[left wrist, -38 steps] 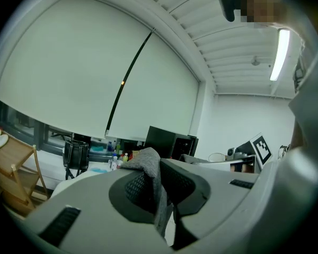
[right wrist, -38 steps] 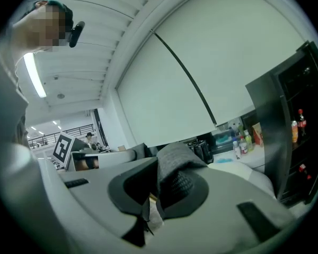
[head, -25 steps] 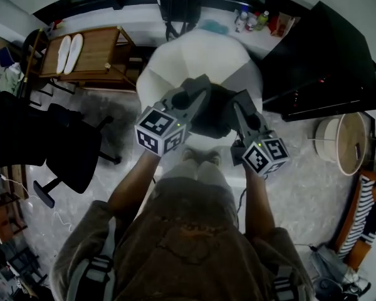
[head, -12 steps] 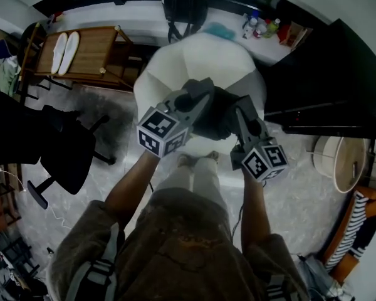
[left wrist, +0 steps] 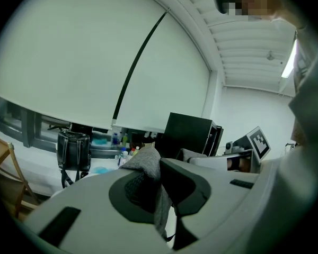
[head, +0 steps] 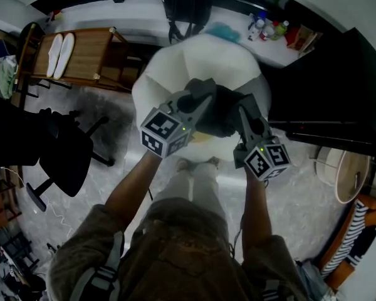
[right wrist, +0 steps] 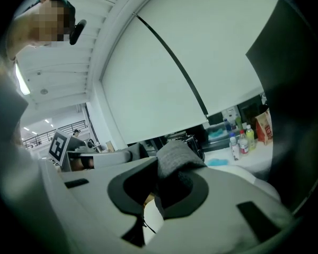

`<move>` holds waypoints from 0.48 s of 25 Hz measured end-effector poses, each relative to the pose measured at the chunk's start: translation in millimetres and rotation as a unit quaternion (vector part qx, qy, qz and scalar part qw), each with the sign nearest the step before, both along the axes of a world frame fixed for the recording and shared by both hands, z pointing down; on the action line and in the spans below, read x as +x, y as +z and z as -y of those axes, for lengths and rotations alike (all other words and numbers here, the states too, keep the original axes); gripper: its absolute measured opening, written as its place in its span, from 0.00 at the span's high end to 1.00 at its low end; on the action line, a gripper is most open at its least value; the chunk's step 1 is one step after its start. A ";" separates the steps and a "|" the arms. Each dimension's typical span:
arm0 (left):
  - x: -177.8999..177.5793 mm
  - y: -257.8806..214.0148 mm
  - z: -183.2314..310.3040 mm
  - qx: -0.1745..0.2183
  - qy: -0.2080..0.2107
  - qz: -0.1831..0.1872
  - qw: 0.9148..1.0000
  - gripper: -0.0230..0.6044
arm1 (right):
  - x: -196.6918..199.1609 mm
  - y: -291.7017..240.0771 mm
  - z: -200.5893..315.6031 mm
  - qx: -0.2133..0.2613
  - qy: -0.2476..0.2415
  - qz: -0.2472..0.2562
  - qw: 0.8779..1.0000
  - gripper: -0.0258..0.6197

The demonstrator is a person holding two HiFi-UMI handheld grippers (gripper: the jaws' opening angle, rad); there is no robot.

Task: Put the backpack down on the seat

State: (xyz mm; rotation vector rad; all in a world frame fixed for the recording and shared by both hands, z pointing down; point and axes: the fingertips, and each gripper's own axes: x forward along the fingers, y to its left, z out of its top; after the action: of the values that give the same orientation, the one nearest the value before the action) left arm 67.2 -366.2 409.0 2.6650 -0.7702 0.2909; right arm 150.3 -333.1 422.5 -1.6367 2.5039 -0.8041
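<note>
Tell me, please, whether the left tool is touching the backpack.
Touching: the left gripper view shows the left tool pinching grey fabric of the backpack.

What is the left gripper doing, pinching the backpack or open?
Shut on it. In the left gripper view, the left gripper has its jaws squeezing a fold of the grey backpack fabric between them.

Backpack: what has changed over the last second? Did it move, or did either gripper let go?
The backpack and both grippers have crept slightly further over the seat, little more than a nudge. Whether it touches the seat yet cannot be told from above. Nothing was taken hold of or let go: the left gripper and the right gripper stay shut on it.
</note>
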 end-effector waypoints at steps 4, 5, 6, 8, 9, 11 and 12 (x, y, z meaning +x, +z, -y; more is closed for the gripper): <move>2.1 13.2 17.6 -0.002 -0.005 0.002 1.000 0.91 | 2.3 12.3 16.7 -0.003 -0.004 -0.001 1.000 0.92; 2.7 16.5 21.3 -0.003 -0.007 0.003 1.000 0.91 | 3.0 15.5 20.6 -0.004 -0.005 -0.001 1.000 0.92; 3.6 19.9 24.6 -0.003 -0.009 0.003 1.000 0.91 | 3.8 18.7 24.2 -0.004 -0.005 -0.001 1.000 0.92; 5.8 26.7 30.1 -0.004 -0.012 0.004 1.000 0.91 | 5.9 25.3 30.7 -0.005 -0.006 -0.001 1.000 0.92; 6.8 29.9 32.7 -0.004 -0.014 0.005 1.000 0.91 | 7.0 28.6 33.8 -0.005 -0.007 -0.002 1.000 0.92; 8.1 35.4 38.4 -0.003 -0.016 0.006 1.000 0.91 | 9.1 35.0 39.5 -0.007 -0.006 -0.001 1.000 0.92; 8.3 38.0 41.2 -0.002 -0.017 0.007 1.000 0.91 | 9.7 38.1 42.0 -0.007 -0.006 -0.001 1.000 0.92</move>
State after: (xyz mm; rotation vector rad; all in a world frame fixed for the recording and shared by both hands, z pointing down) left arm 75.6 -407.4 447.1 2.6455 -0.8165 0.3027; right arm 159.9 -375.0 460.6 -1.6290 2.5184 -0.8241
